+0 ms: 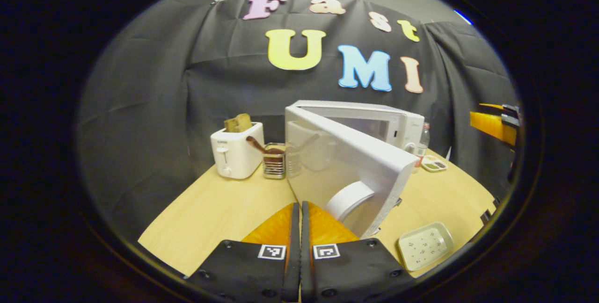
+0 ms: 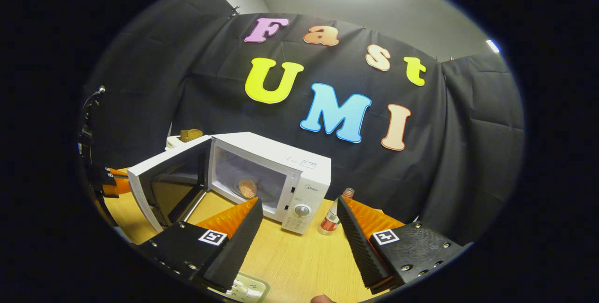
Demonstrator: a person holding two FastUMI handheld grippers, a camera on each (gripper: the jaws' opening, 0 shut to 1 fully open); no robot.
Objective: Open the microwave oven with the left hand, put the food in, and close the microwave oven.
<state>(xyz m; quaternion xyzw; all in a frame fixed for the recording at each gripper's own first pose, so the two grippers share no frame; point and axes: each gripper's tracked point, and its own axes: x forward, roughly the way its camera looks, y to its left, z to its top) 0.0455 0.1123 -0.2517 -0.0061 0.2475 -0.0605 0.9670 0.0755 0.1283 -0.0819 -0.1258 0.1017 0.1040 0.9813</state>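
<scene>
**Door open, food inside, closing push left**

Microwave oven at centre of the right gripper view, on the table, cavity facing the camera. Food resting on the cavity floor, a round brownish item, kind not clear. Door swung wide on its hinge, filling the middle of the left gripper view, long edge running from upper left to lower right, free edge nearest the camera.

Left tongs at bottom centre of the left gripper view, fingers together, nothing between them, tips just short of the door's outer face. Door directly ahead and slightly right of those tongs; judged the nearer hand for the closing push, as the task asks. Right tongs at the bottom of the right gripper view, fingers wide apart and empty, pointed toward the control panel side of the oven, clear of the cavity. Likely step in hand: shutting the door, with food delivery apparently done.

Counted: one microwave oven, one piece of food inside. One toaster left of the oven with bread in its slot, one wire holder beside it. One bottle right of the oven. Two trays: a pale one at lower right of the left gripper view, a small divided one farther back.
</scene>
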